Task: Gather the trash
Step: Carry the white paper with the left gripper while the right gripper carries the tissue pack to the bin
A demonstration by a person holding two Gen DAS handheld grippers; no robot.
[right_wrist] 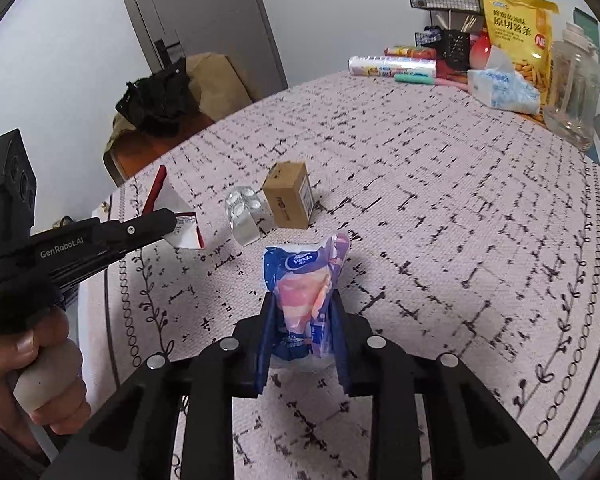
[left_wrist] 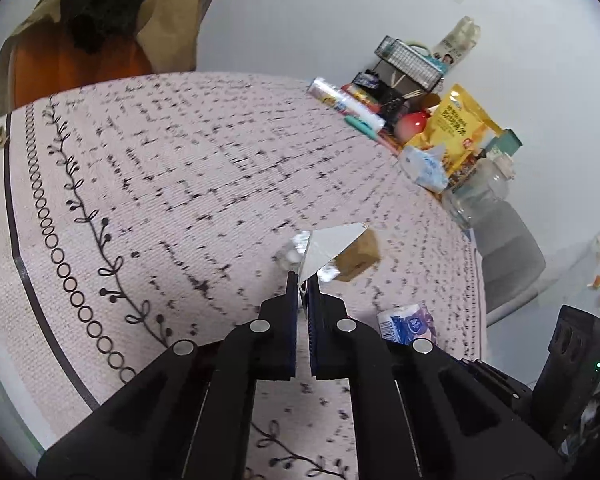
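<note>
Trash pinched in both grippers over patterned tablecloth

Left wrist view: left gripper point(left_wrist: 303, 280) has its jaws pressed together on one flat white scrap of packaging point(left_wrist: 327, 249), which sticks up from the tips, lifted off the tablecloth point(left_wrist: 180, 184). Beyond it lie one small cardboard box point(left_wrist: 360, 258) and one blister strip point(left_wrist: 294, 254), partly hidden. One blue-and-purple tissue packet point(left_wrist: 406, 324) sits near the table's edge. Wire basket point(left_wrist: 410, 62) at the far clutter; its contents cannot be read. One clear glass jar point(left_wrist: 476, 196), apparently holding nothing.

Right wrist view: right gripper point(right_wrist: 302, 312) is narrowed onto the tissue packet point(right_wrist: 306, 288), crumpled, blue, pink and purple, standing upright between the fingers point(right_wrist: 270, 332). White scrap point(right_wrist: 180, 216) shows a red edge, held by the left gripper point(right_wrist: 172, 216), a hand point(right_wrist: 28, 376) on its handle. Box point(right_wrist: 288, 200) and blister strip point(right_wrist: 244, 210) rest side by side, touching. One yellow snack bag point(right_wrist: 516, 28) stands behind the jar point(right_wrist: 574, 92).
</note>
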